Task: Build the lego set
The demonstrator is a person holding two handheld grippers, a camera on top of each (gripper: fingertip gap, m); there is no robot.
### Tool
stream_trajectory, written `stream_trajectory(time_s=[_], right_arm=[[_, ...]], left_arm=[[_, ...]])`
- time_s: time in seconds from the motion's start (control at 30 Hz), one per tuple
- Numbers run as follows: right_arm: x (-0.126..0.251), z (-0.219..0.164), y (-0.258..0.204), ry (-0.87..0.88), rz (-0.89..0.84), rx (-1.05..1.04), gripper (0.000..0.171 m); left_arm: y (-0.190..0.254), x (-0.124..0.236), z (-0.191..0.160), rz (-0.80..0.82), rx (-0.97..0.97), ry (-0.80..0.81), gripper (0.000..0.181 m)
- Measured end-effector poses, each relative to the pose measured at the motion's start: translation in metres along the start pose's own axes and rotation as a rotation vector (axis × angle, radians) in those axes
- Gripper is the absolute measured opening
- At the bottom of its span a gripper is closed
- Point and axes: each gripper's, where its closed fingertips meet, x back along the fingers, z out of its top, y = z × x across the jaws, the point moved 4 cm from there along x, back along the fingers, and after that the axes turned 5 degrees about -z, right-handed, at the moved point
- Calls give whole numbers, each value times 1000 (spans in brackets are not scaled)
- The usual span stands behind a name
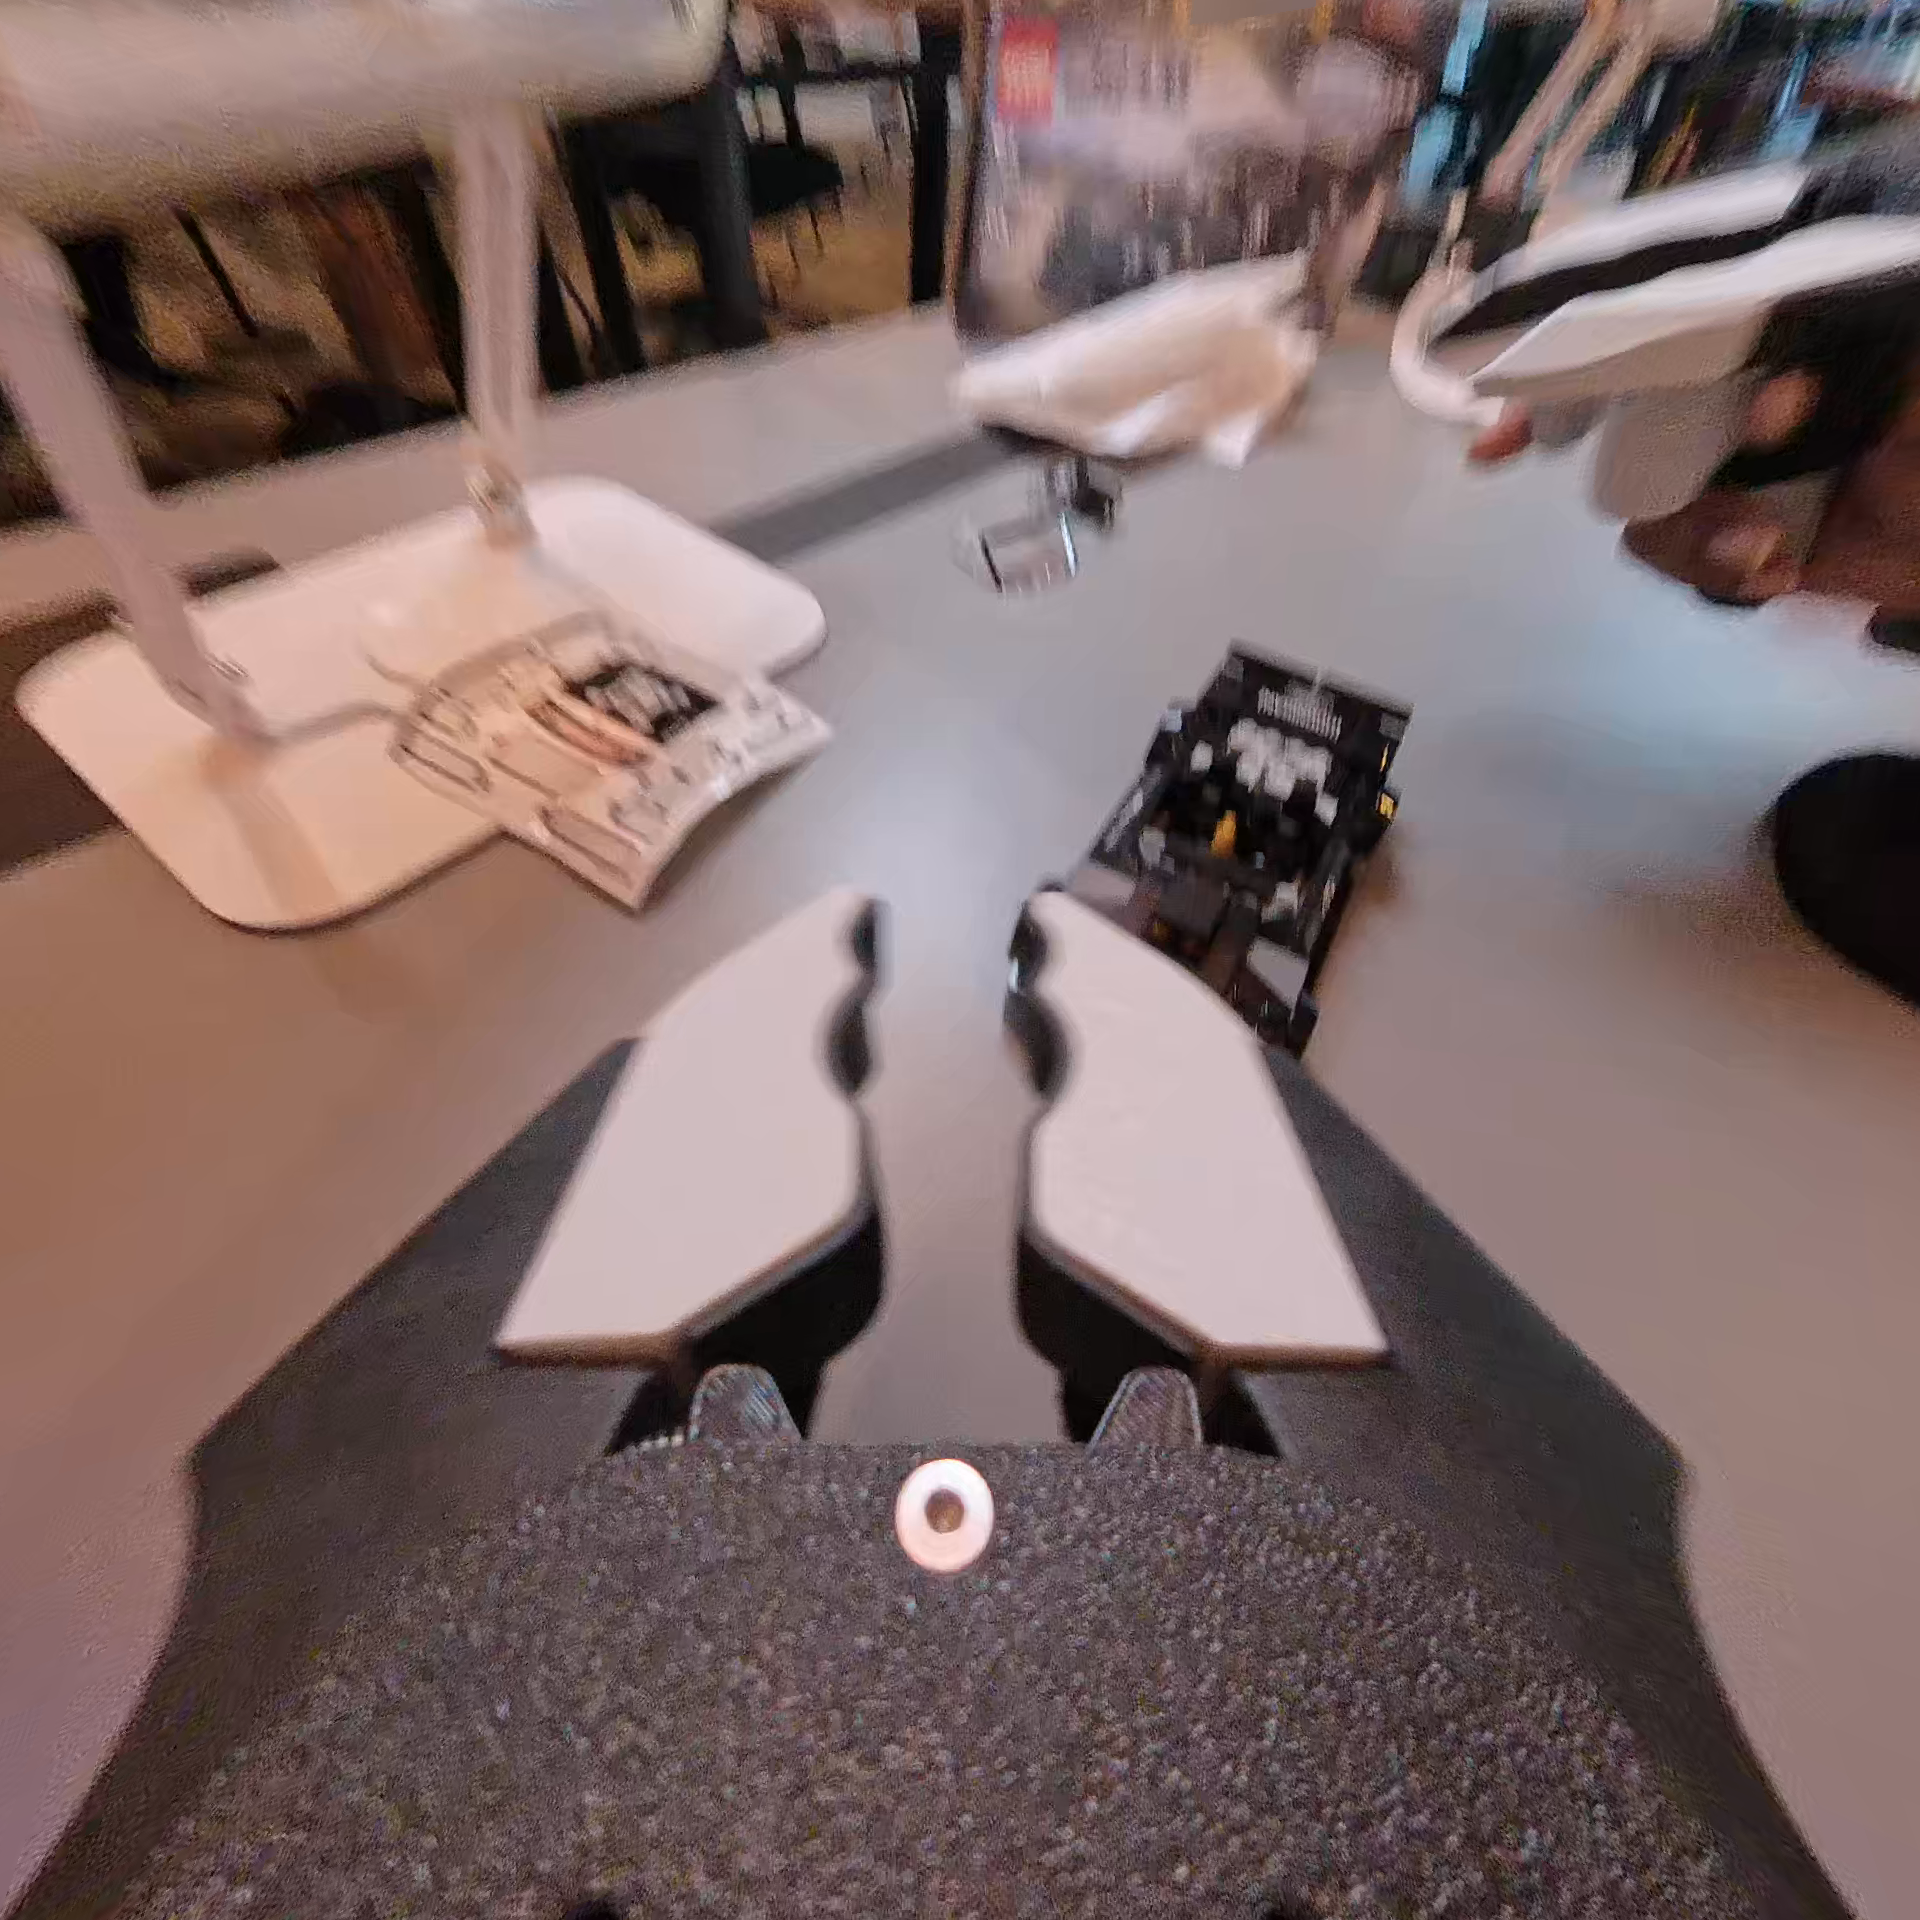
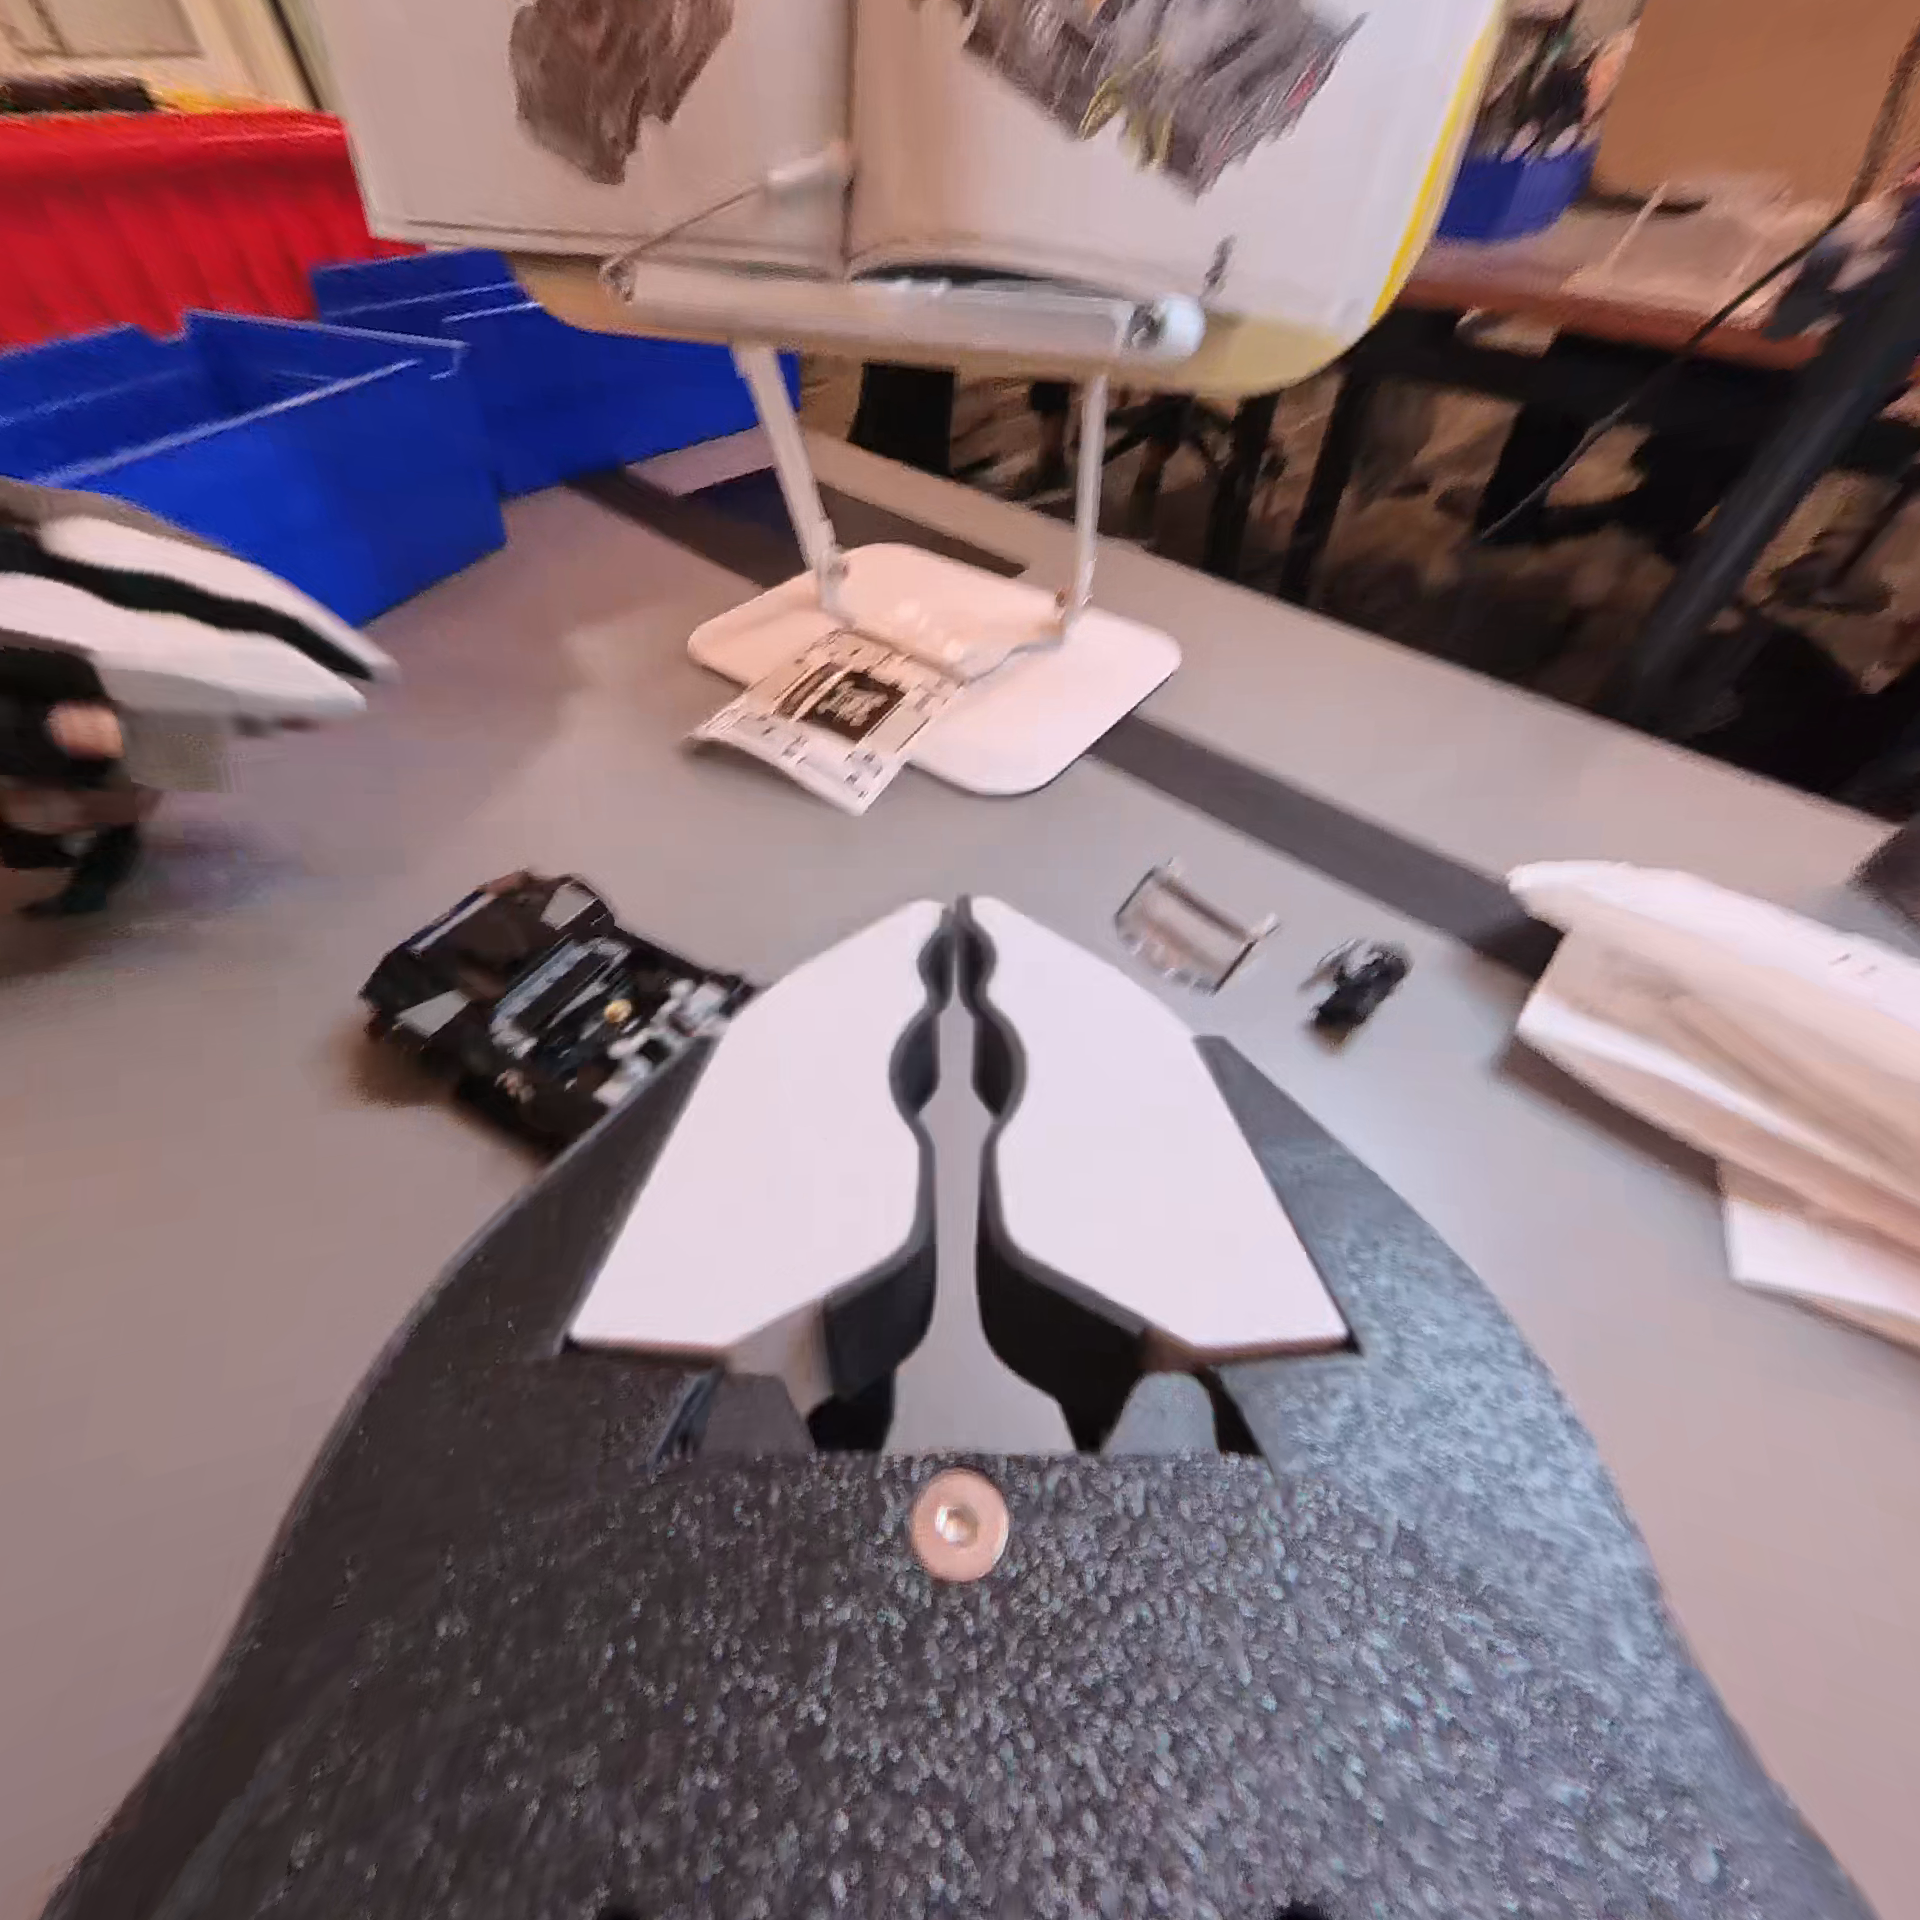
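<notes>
Above the grey tabletop [image 2: 260, 1195], the right gripper [image 2: 957, 914] is held closed on nothing, the left gripper [image 1: 943, 925] parted and empty. Mid-table, a black, part-built lego car [image 2: 540, 1013] is seen. At the far left edge, blue bins [image 2: 260, 436] are stacked, contents hidden.

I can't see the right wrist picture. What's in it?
The right tool, shut and empty, hangs over a grey table. A black lego car sits left of it, a clear piece and small black piece to the right, a white book stand behind.
</notes>
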Motion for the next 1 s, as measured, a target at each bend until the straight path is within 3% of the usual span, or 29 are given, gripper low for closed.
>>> stream_trajectory(time_s=[0.03, 0.23, 0.27, 0.3, 0.5, 0.67, 0.8, 1.0], right_arm=[[-3, 8, 3, 27, -8, 30, 0], [-44, 73, 26, 260, -171, 104, 0], [-54, 84, 31, 291, -203, 110, 7], [-65, 95, 34, 324, -220, 116, 32], [-142, 136, 50, 267, -257, 121, 79], [-177, 138, 51, 187, -250, 107, 77], [-190, 129, 44, 180, -220, 131, 62], [-196, 132, 39, 185, -153, 93, 89]], left_arm=[[0, 8, 10, 12, -12, 91, 0], [-5, 31, 33, 147, -80, 257, 0], [-7, 33, 35, 168, -96, 275, 4], [-9, 34, 36, 192, -105, 285, 10], [-14, 33, 31, 197, -112, 262, 9], [-13, 26, 27, 169, -117, 237, 9], [-8, 19, 25, 134, -136, 217, 9], [-2, 10, 19, 101, -137, 185, 9]])
